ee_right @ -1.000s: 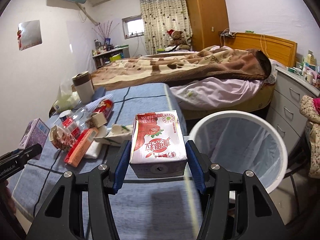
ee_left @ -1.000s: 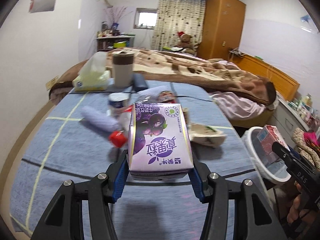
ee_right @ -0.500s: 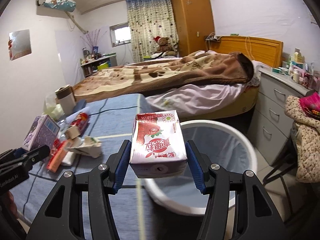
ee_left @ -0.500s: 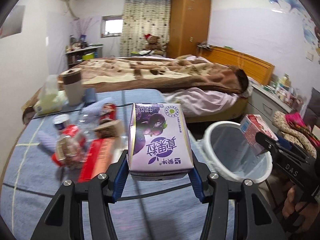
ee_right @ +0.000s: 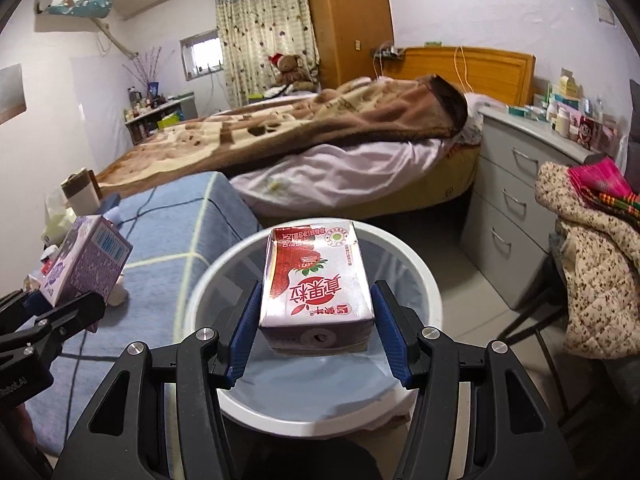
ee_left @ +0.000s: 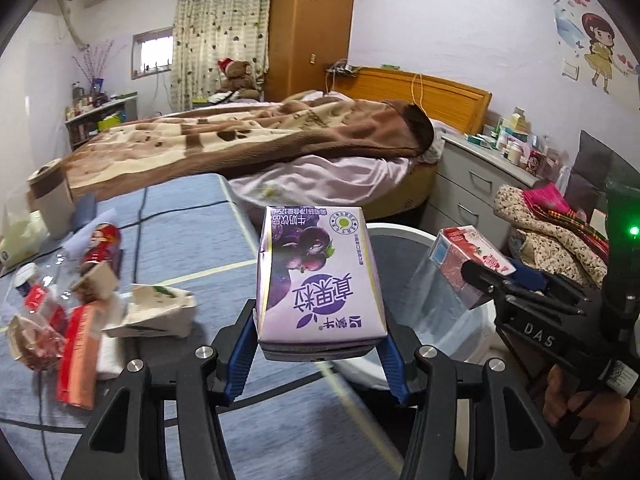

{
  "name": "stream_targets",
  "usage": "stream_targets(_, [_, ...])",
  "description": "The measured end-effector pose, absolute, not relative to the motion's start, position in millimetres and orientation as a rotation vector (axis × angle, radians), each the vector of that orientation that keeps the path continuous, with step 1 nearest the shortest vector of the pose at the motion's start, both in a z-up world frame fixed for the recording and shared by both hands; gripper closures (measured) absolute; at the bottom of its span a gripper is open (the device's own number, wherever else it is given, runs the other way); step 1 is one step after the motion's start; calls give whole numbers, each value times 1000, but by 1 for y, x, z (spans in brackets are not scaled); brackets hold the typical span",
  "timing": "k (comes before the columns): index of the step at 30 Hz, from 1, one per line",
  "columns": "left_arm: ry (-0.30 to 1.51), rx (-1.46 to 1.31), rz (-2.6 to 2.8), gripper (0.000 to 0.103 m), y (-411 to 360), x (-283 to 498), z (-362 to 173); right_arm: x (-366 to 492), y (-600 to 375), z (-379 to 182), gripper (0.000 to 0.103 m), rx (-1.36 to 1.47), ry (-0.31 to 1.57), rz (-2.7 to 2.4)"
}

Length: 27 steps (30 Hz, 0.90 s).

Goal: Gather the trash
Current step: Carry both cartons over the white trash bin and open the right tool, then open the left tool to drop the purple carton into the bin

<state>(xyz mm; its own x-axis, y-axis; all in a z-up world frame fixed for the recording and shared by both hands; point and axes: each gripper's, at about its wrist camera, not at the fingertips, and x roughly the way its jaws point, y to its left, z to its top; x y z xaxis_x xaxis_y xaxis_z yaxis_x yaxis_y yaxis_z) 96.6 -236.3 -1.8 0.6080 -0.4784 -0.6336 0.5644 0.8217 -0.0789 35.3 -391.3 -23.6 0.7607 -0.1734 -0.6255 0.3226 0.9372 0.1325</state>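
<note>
My left gripper (ee_left: pixel 318 344) is shut on a purple milk carton (ee_left: pixel 318 280), held in the air above the right edge of the blue-covered table (ee_left: pixel 192 224). My right gripper (ee_right: pixel 316 328) is shut on a red milk carton (ee_right: pixel 316 280), which hangs over the open mouth of the white trash bin (ee_right: pixel 416 252). In the left wrist view the bin (ee_left: pixel 404 236) shows to the right, behind the purple carton, with the red carton (ee_left: pixel 468 264) above it. The right wrist view catches the purple carton (ee_right: pixel 88 264) at the left.
More trash lies on the table's left part: a crumpled white carton (ee_left: pixel 156 312), a red flat box (ee_left: pixel 78 356), a red can (ee_left: pixel 100 246). A cup (ee_left: pixel 50 200) stands behind. A bed (ee_right: pixel 320 140), grey drawers (ee_right: pixel 520 184) and a jacket-draped chair (ee_right: pixel 592 272) ring the bin.
Both grippers have swung right with their cartons. The red carton moved from over the table edge to above the bin's opening; the purple carton moved from above the trash pile toward the bin.
</note>
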Motion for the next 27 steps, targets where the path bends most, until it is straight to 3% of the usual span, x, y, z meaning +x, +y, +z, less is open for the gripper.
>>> stream_targets(16, [770,148,-694,48,-290,114,-24,40,-415,-44,46,222,740,-273])
stream_targets(23, [768,137,-678,43,-287,116,-25,37,-420,-45,45,223,740,-293])
stream_targets(27, [757,137,-673,43,-282,114,-22,36,-420,-42,38,235,725,-295])
